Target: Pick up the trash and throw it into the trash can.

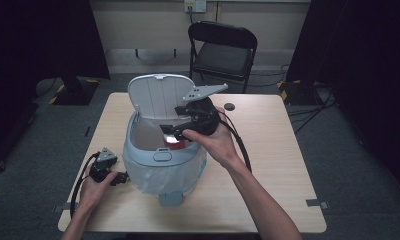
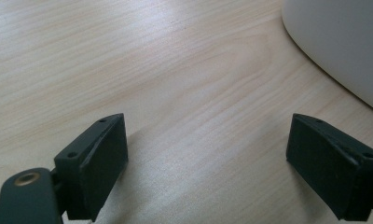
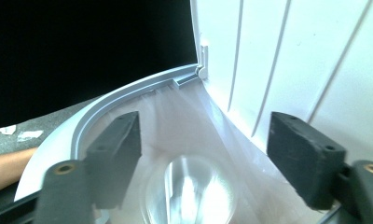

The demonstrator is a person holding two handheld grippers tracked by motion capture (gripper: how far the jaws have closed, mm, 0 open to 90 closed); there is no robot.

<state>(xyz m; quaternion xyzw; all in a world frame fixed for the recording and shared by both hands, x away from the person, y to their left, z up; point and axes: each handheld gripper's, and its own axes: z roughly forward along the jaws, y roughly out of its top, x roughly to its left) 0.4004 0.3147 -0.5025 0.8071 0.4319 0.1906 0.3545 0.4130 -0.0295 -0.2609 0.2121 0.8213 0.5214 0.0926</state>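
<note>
My high view looks forward and down over the bench (image 1: 268, 150), the bin (image 1: 160, 150) at its middle. My left claw (image 2: 208, 154) camera sits low and close to the bench just left of the bin, catching its wall. My right claw (image 3: 203, 154) camera peers down into the bin's mouth from just above, close to its raised lid (image 3: 292, 56).

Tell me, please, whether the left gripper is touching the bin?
Apart: the left gripper view shows the open left gripper over bare table, short of the bin.
</note>
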